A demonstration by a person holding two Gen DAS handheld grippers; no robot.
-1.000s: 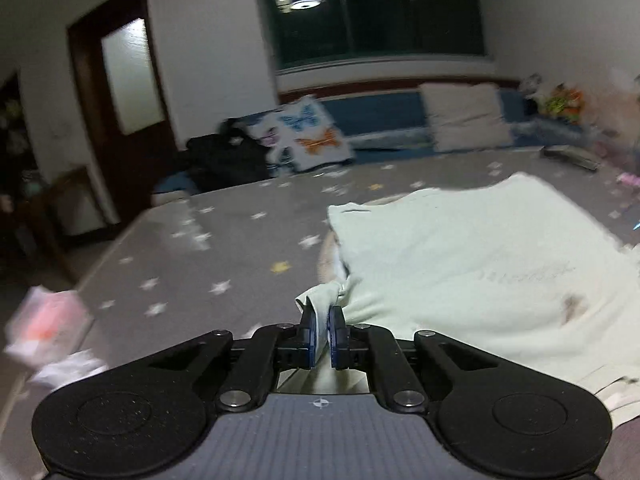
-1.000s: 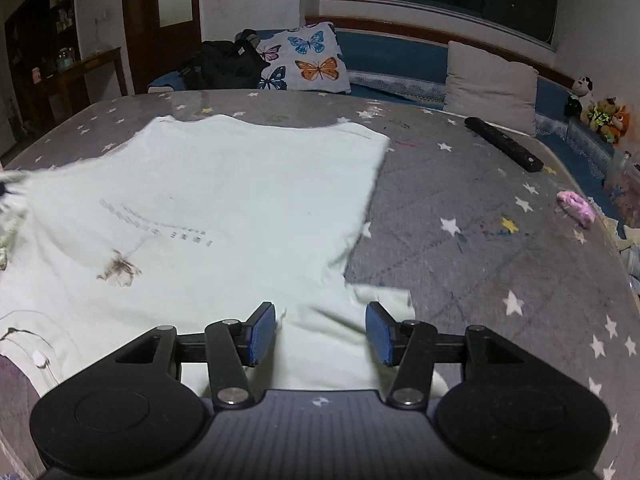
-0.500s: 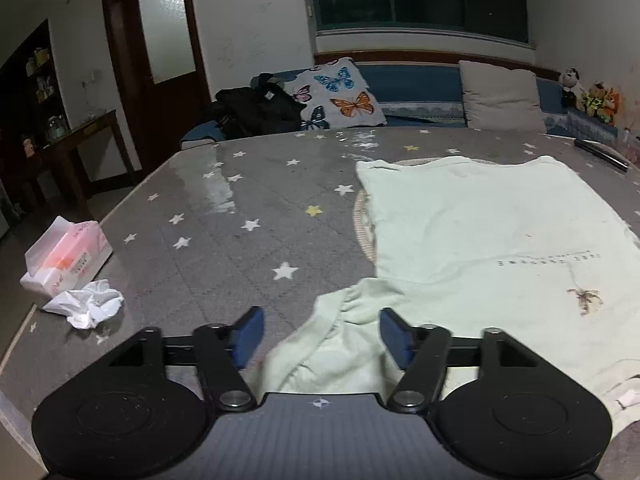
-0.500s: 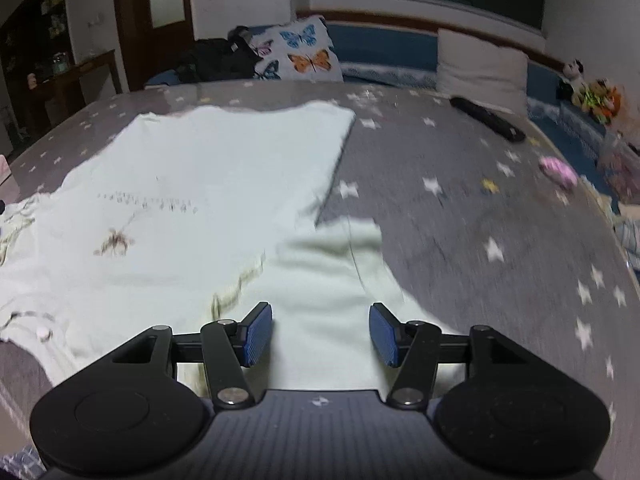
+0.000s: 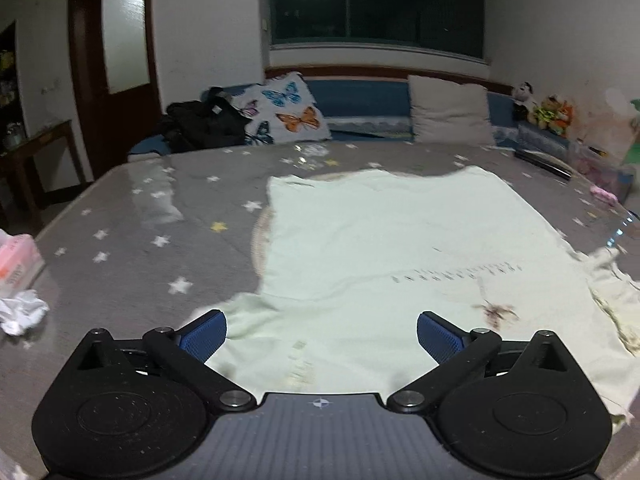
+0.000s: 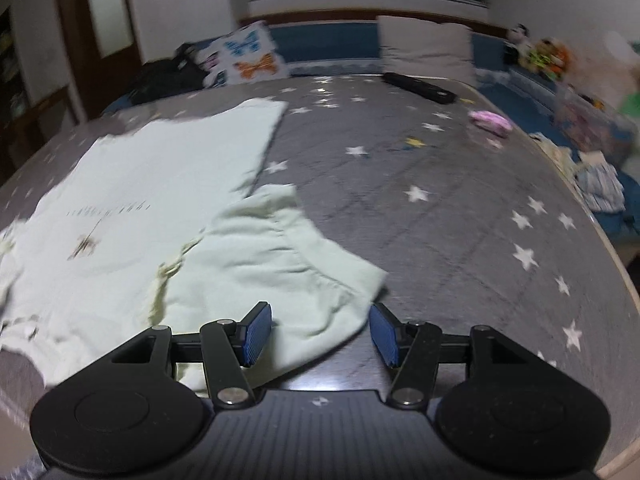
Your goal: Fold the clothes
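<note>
A pale green T-shirt [image 5: 380,248] lies flat on the grey star-patterned mat [image 5: 160,216], a small brown print on its chest. My left gripper [image 5: 322,334] hovers over the shirt's near edge, its jaws opening wide, the blue pads clear of the cloth beneath. In the right wrist view the same shirt [image 6: 152,184] spreads to the left, and its sleeve [image 6: 288,256] lies stretched toward me. My right gripper [image 6: 320,332] stands open over the sleeve's end, pads apart from the fabric.
A tissue pack [image 5: 16,264] and a crumpled tissue [image 5: 22,310] lie at the mat's left edge. Pillows [image 5: 288,114] and a dark bag [image 5: 200,124] line the back. A remote [image 6: 420,88], a pink item [image 6: 490,120] and folded clothes [image 6: 596,184] sit on the right.
My left gripper let go of the bunched sleeve and spread wide, sliding right over the shirt. My right gripper shifted right along the sleeve, its gap unchanged.
</note>
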